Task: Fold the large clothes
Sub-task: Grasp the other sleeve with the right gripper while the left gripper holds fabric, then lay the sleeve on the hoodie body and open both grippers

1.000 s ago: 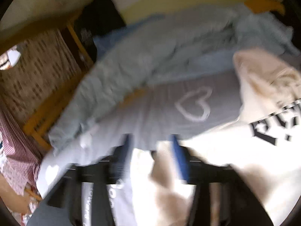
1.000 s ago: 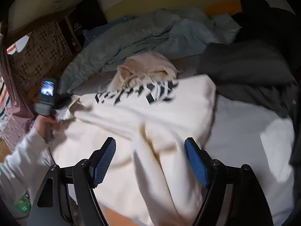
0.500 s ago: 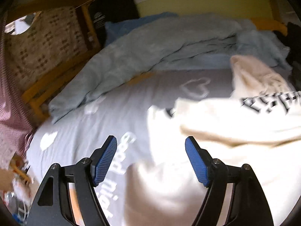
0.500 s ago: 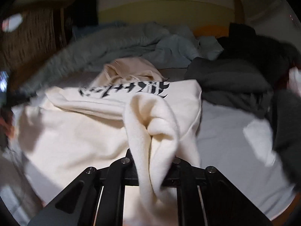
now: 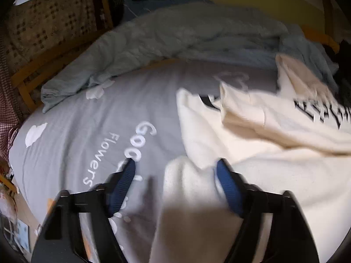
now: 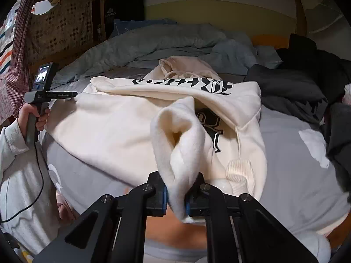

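Bed covered by a grey sheet [image 6: 291,153] printed with white shapes and lettering. Directly on it: cream hoodie [image 6: 114,127] spread across the middle, rumpled pale-blue duvet [image 5: 166,37] along the far side, dark garments [image 6: 294,87] heaped at right.

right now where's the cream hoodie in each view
Left wrist: the cream hoodie fills the right half, an edge of it between the closing jaws of the left gripper.
Right wrist: it lies across the centre, a bunched fold clamped in the right gripper.
Shared landmark: the light blue quilt heaped behind the hoodie.
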Tool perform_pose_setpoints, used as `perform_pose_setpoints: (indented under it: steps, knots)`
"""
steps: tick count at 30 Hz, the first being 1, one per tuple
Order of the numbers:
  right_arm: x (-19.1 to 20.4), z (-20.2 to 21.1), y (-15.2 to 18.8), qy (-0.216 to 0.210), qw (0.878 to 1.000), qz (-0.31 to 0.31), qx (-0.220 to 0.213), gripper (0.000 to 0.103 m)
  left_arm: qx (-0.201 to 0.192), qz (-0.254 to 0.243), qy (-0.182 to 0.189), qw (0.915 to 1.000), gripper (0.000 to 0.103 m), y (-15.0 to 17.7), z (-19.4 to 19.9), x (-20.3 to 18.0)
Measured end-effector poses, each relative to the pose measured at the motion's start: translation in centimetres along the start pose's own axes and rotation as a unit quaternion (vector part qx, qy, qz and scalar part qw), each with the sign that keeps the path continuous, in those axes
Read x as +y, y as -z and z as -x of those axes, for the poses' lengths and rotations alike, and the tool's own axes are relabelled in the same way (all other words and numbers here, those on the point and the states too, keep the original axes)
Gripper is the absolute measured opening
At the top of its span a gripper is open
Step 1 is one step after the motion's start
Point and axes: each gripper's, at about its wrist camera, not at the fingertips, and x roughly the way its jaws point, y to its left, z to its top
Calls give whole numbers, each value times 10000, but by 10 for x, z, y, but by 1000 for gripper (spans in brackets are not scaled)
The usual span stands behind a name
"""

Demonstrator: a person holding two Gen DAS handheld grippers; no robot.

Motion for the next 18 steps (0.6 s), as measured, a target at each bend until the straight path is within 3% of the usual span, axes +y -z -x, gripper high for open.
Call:
perform_pose_setpoints:
  steps: [1, 2, 4, 8, 13, 18]
  knots:
    - [-2, 3, 2, -24, 10000, -77, -41, 12, 163, -129, 317, 9993, 13, 3, -2, -6]
    - [-3, 9, 4, 10, 9997, -198, -161, 12, 161, -194, 342, 9991, 9, 6, 1, -10]
    - [-8, 25, 8, 146, 9978, -455, -458, 12, -224, -406, 49, 9989, 8, 13, 21, -20]
    - [-20, 40, 14, 647, 9908, -977, -679, 13, -783, -235, 8, 9967, 7, 27, 62, -16]
    - [-23, 44, 17, 1331, 9818, -1227, -574, 12, -724, 326, 120, 9968, 8, 53, 88, 5]
    - [-30, 50, 24, 2160, 9619, -1540, -667, 12, -746, 785, 107, 9941, 8, 65, 103, 26]
